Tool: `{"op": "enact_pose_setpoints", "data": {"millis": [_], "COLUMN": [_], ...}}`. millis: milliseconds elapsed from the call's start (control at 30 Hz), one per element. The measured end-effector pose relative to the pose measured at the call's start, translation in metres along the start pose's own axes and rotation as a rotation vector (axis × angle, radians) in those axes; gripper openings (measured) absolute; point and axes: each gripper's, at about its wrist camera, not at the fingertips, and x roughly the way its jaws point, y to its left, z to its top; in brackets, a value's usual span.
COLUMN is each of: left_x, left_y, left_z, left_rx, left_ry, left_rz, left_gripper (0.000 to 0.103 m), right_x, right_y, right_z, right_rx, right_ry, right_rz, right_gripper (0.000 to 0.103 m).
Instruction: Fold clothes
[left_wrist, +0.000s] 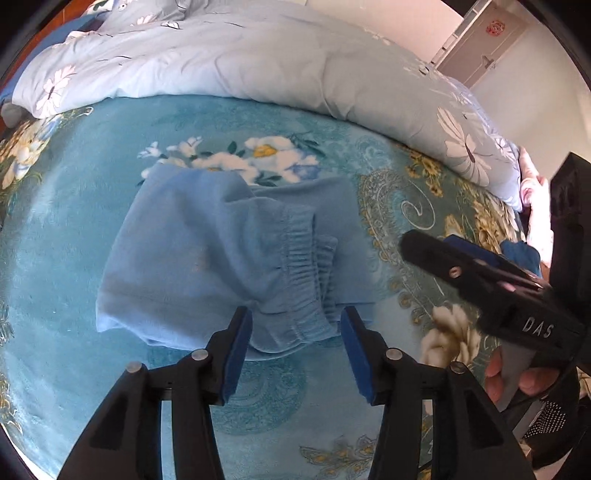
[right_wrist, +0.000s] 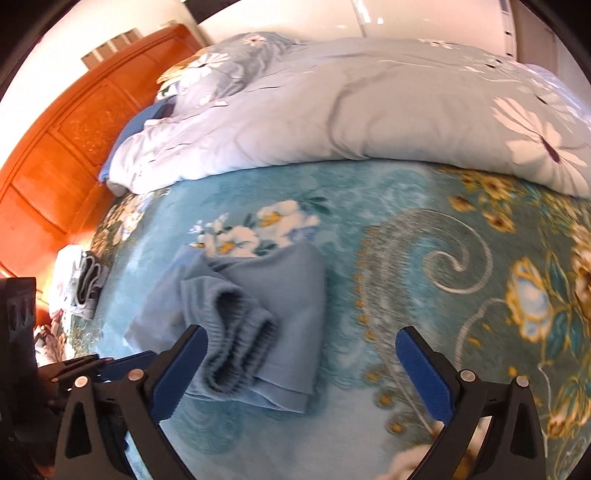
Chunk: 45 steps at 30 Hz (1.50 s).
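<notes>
Your left hand-held gripper (left_wrist: 295, 339) stands partly open, holding nothing, just above the folded blue trousers (left_wrist: 221, 258) on the bed's teal blanket (left_wrist: 74, 221). Your right hand-held gripper (right_wrist: 301, 360) gapes wide, empty.

We count two tools: the left tool (left_wrist: 293, 345) and the right tool (right_wrist: 301, 373). One folded blue garment (left_wrist: 221, 258) lies just ahead of both. One quilt (left_wrist: 240, 55) lies beyond it, and one small clothes pile (right_wrist: 83, 284) left of the right tool.
</notes>
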Motion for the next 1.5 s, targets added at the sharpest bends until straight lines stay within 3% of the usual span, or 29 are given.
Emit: {"op": "enact_pose_setpoints", "data": {"millis": [233,367,533,800,900,1067,1200,1333,1433,1500], "left_x": [-0.005,-0.006,-0.006,-0.001,-0.001,-0.003,-0.006,-0.011,-0.018,-0.021], "left_y": [0.067,0.101,0.120,0.127,0.129,0.138,0.144,0.149,0.155,0.161], "left_z": [-0.013,-0.012,-0.004,0.005,0.009,0.012,0.011,0.011,0.012,0.013], "left_rx": [-0.126,-0.188,-0.201,-0.184,-0.176,-0.171,-0.177,-0.201,-0.222,-0.240], "left_ry": [0.012,0.021,0.024,0.040,0.040,0.047,0.047,0.034,0.013,0.005], "left_rz": [0.110,0.139,0.125,0.082,0.077,0.064,0.059,0.045,0.043,0.043], "left_gripper": [0.051,0.051,0.052,0.052,0.052,0.052,0.053,0.053,0.053,0.053], "right_x": [0.027,0.054,0.076,0.074,0.080,0.085,0.083,0.088,0.097,0.100], "right_y": [0.031,0.036,0.031,0.044,0.044,0.042,0.043,0.044,0.042,0.041], "right_z": [0.004,-0.003,-0.013,-0.006,-0.008,-0.011,-0.010,-0.011,-0.014,-0.015], "right_rx": [-0.049,0.008,0.134,0.141,0.166,0.205,0.228,0.231,0.252,0.258], "right_ry": [0.062,0.131,0.180,0.155,0.182,0.200,0.191,0.208,0.233,0.243], "right_rz": [0.092,0.153,0.216,0.198,0.207,0.199,0.227,0.247,0.233,0.220], "right_gripper": [0.103,0.103,0.103,0.103,0.101,0.074,0.071,0.045,0.042,0.030]}}
